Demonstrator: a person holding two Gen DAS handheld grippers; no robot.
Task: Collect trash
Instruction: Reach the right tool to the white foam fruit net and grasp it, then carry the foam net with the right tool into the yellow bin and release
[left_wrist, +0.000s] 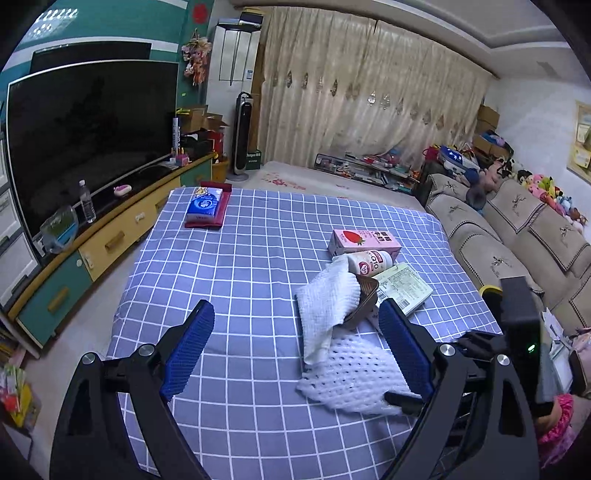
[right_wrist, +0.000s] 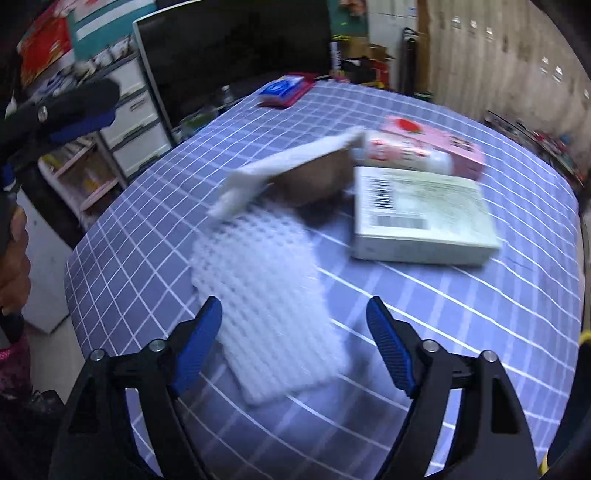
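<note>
Two wrist views looking down, right nearer, sharing foam net (left_wrist: 351, 373) (right_wrist: 266, 306)

I am in the living room of a home. My landmark is the table (left_wrist: 258, 236) before me, spread with a blue checked cloth. To its left a large dark television (left_wrist: 92, 147) stands on a long low cabinet (left_wrist: 110, 240) with yellow and teal drawers. To its right runs a beige sofa (left_wrist: 517, 236), soft toys (left_wrist: 546, 188) heaped along its far end. Beyond the table, cream curtains (left_wrist: 369, 92) cover the whole far wall, with a tall standing air conditioner (left_wrist: 236, 51) and a tower fan (left_wrist: 242, 136) in the corner.
</note>
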